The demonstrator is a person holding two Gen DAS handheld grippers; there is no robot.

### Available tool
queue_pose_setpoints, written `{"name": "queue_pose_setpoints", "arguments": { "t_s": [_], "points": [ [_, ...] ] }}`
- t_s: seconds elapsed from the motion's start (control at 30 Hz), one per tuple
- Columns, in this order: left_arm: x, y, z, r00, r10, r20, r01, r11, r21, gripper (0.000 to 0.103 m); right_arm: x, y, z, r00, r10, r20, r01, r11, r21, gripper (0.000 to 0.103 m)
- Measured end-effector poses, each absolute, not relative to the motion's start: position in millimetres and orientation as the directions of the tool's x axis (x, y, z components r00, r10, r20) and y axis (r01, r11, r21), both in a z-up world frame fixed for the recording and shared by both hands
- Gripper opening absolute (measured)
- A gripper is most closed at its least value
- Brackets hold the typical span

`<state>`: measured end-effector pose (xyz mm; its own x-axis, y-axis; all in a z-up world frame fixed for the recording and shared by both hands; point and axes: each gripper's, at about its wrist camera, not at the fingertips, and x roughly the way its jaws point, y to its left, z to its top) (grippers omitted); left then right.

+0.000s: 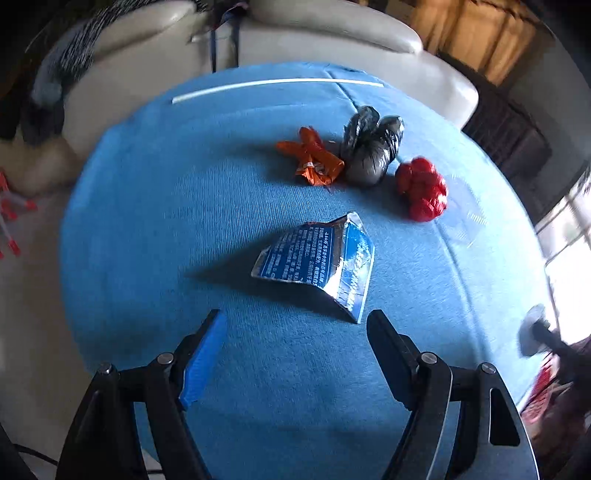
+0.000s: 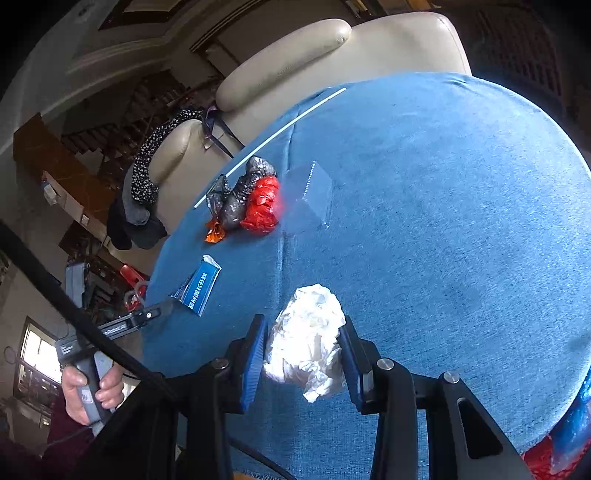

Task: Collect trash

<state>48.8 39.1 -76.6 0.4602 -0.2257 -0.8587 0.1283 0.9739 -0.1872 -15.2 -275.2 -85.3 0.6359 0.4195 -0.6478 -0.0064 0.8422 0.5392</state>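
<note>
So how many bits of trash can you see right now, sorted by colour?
Blue: 1, foil packet
Orange: 1, crumpled wrapper
Black: 1, knotted bag
Red: 1, crumpled bag
White: 1, crumpled tissue, gripped in the right claw
Clear: 1, plastic packet
Total: 6

We take the foil packet [image 1: 317, 264] as our landmark on the table [image 1: 147, 221]. Beyond it, from the left wrist view, lie a twisted wrapper [image 1: 312, 157], a bag bundle [image 1: 371, 146] and a crumpled bag [image 1: 423, 188], left to right. A straw [image 1: 277, 86] lies farther behind, before the sofa [image 1: 332, 33].
</note>
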Motion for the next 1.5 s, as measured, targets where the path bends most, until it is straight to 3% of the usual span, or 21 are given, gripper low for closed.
{"name": "queue_pose_setpoints", "arguments": {
  "t_s": [0.2,0.27,0.33,0.4,0.47,0.5,0.83,1.2,1.5],
  "points": [
    [68.7,59.1,-88.4,0.430,-0.398,-0.810,-0.040,0.888,-0.458,0.078,-17.0,-263.3,-85.3,0.626,0.430,-0.651,-0.029,0.847,0.531,0.041],
    [75.3,59.0,-93.7,0.430,-0.428,-0.795,-0.075,0.860,-0.504,0.071,-17.8,-261.9,-84.5,0.626,0.427,-0.652,-0.032,0.850,0.526,0.041],
    [82.4,57.3,-98.8,0.426,-0.456,-0.781,-0.090,0.838,-0.538,0.055,-18.2,-261.9,-84.1,0.627,0.426,-0.652,-0.032,0.851,0.525,0.041],
    [90.2,55.5,-107.6,0.414,-0.477,-0.775,-0.120,0.816,-0.566,0.049,-17.9,-262.6,-84.9,0.627,0.428,-0.651,-0.029,0.848,0.529,0.041],
    [92.7,50.7,-112.4,0.405,-0.496,-0.768,-0.140,0.797,-0.588,0.036,-17.0,-262.4,-86.0,0.624,0.434,-0.650,-0.029,0.844,0.536,0.041],
    [94.7,49.7,-117.2,0.399,-0.499,-0.770,-0.149,0.793,-0.591,0.021,-16.9,-262.5,-86.0,0.623,0.435,-0.650,-0.031,0.844,0.535,0.041],
    [82.3,34.9,-93.3,0.451,-0.483,-0.750,-0.065,0.821,-0.568,0.019,-19.3,-261.1,-83.1,0.636,0.428,-0.642,-0.046,0.852,0.522,0.041],
    [34.7,-36.0,-28.1,0.524,-0.421,-0.740,0.254,0.907,-0.337,0.019,-36.7,-290.3,-67.9,0.699,0.365,-0.615,-0.005,0.862,0.506,0.041],
    [-10.3,-115.8,-16.9,0.445,-0.499,-0.743,0.526,0.818,-0.234,0.019,-72.4,-332.8,-65.0,0.736,0.284,-0.614,0.083,0.863,0.499,0.041]
  ]
}}
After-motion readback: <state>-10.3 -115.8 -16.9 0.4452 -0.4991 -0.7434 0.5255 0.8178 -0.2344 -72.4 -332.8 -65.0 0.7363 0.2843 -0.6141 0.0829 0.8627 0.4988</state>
